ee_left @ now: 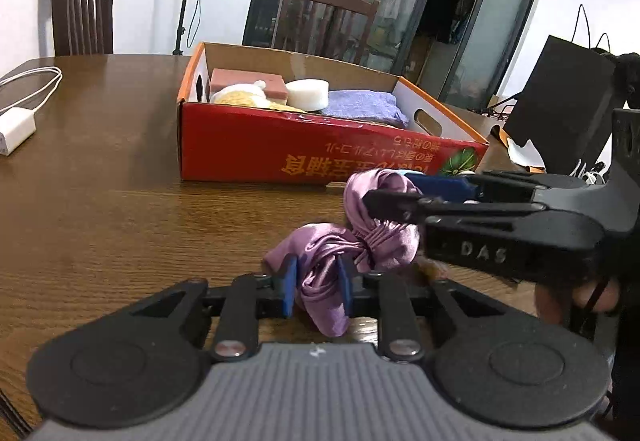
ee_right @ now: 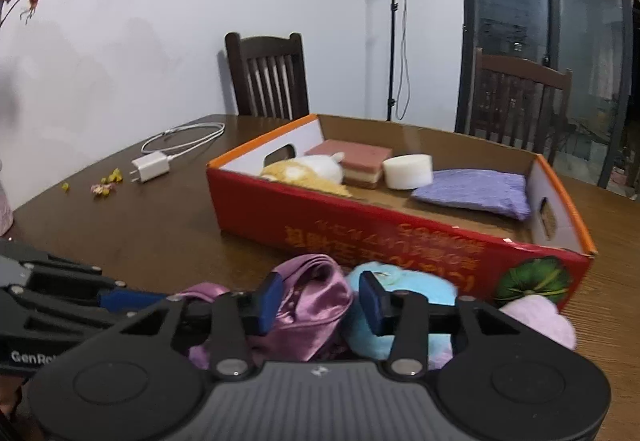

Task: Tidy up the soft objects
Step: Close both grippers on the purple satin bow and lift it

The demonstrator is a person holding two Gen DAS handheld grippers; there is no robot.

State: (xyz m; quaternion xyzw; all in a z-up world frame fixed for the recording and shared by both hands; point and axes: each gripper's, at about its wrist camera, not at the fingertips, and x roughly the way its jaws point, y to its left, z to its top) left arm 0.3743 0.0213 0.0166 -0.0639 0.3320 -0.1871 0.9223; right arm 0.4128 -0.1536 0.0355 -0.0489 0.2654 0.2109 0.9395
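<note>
A purple satin cloth (ee_left: 352, 241) lies knotted on the wooden table in front of the red cardboard box (ee_left: 280, 145). My left gripper (ee_left: 318, 287) is shut on one end of the cloth. My right gripper (ee_right: 320, 299) is open around the other end of the cloth (ee_right: 316, 305), with a light blue plush (ee_right: 400, 297) and a pink plush (ee_right: 540, 321) just beyond it. The right gripper also shows in the left wrist view (ee_left: 400, 197). The box (ee_right: 360, 225) holds a pink sponge (ee_right: 352, 157), a white round sponge (ee_right: 408, 171), a lavender towel (ee_right: 476, 191) and a yellow-white plush (ee_right: 308, 173).
A white charger with its cable (ee_right: 154, 165) and small dried flower bits (ee_right: 106, 181) lie on the table's left side. Dark wooden chairs (ee_right: 272, 77) stand behind the table. A black bag (ee_left: 560, 109) stands at the right. A light stand (ee_right: 394, 21) is by the wall.
</note>
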